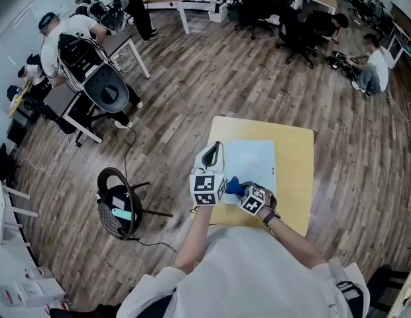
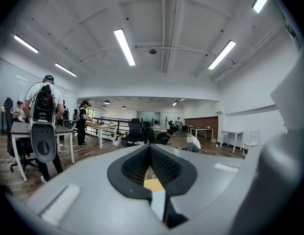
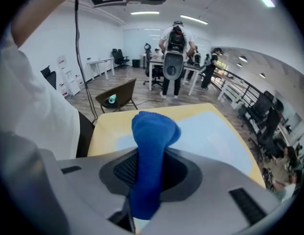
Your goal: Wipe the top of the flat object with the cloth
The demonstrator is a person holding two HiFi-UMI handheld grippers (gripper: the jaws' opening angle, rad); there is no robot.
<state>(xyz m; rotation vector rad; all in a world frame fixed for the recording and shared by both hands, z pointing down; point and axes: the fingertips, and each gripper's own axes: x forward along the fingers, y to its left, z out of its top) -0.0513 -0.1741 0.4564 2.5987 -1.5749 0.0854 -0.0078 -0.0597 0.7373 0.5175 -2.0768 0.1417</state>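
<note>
Slippage is the likeliest trouble: the cloth (image 3: 153, 126) stands bunched out of the right gripper (image 3: 151, 168), so a hard drag could tug it loose, or skate the flat object (image 1: 252, 161) across the yellow table (image 1: 295, 171), since nothing pins that pale sheet; the right jaws pinch the blue cloth at the sheet's near left corner, contact unclear; the left gripper (image 2: 151, 153) has its jaws pressed together on nothing, tilted upward by the sheet's left edge.

We see a yellow tabletop (image 1: 295, 174) standing on a wooden floor (image 1: 192, 91). To its left is a black chair (image 1: 117, 204) with a teal item (image 1: 122, 214) on it. Farther off, a person (image 1: 66, 35) bends over a desk (image 1: 122, 45)
</note>
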